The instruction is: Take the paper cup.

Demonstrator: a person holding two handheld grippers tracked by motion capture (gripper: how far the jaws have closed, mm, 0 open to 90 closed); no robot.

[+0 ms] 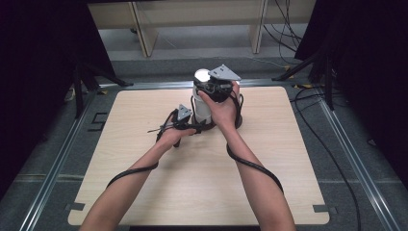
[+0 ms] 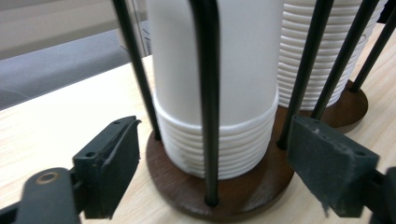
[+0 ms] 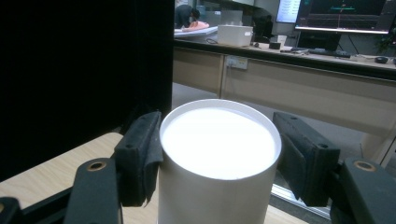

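Pale wood fills the middle of the high view: a table (image 1: 144, 192) with rounded corners, edged by metal rails, with dark curtains at both sides and a bench at the top of the frame. Just above the table's centre a cup holder (image 1: 208, 126) is seen, a dark round wooden base with thin black upright rods. White paper cups (image 2: 219, 144) are stacked inside it, their long axis vertical.

At the top of the stack, the right tool (image 1: 217, 90) is clamped on the top cup (image 3: 219, 154); in the right gripper view the dark pads are pressed against the cup's rim on both sides, the closed white end facing the camera. Lifting looks to be the step in hand, and the way out is straight up along the rods.

Lower and to the left in the high view, the left tool (image 1: 188, 126) is held at the base. In the left gripper view its jaws are parted, one on each side of the wooden base (image 2: 187, 196), with no pad touching it. A second stack (image 2: 317, 60) stands at the upper right of that view.

Open table lies below and to both sides; the far edge is near, just above the holder.
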